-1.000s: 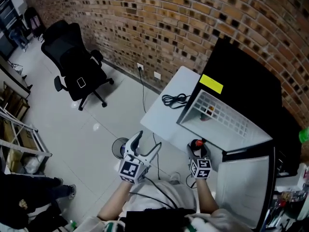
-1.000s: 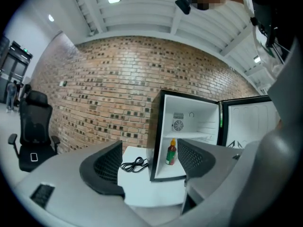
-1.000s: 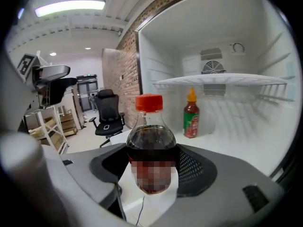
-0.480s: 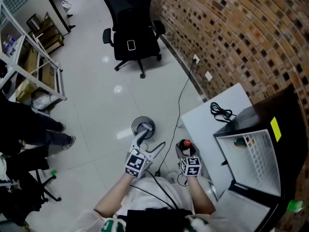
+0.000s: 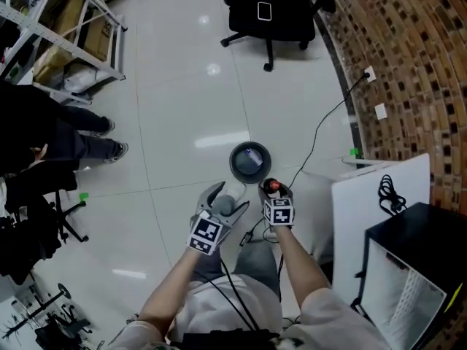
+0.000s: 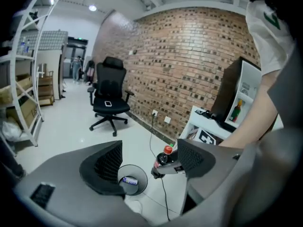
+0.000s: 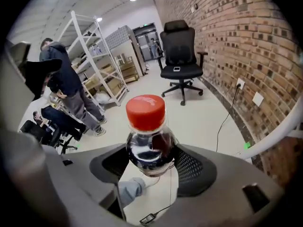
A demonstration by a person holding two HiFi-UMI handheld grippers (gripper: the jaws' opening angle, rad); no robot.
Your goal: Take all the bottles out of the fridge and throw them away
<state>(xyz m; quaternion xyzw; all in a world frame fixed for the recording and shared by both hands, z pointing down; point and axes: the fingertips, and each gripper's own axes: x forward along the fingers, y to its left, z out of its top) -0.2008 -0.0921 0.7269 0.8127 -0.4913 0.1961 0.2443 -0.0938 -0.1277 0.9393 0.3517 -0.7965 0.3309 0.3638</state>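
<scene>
The left gripper (image 5: 225,200) and right gripper (image 5: 272,190) are made of grey plastic with dark ribbed pads (image 6: 108,162). A white cube (image 5: 206,234) with black square markers is fixed on each. A white short-sleeved shirt (image 5: 252,308) is worn.

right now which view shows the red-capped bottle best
The right gripper view: the bottle fills the centre, red cap and dark body clear, clamped between the jaws. The head view shows only its cap from above, near the bin. The left gripper view shows it small, from the side.
</scene>
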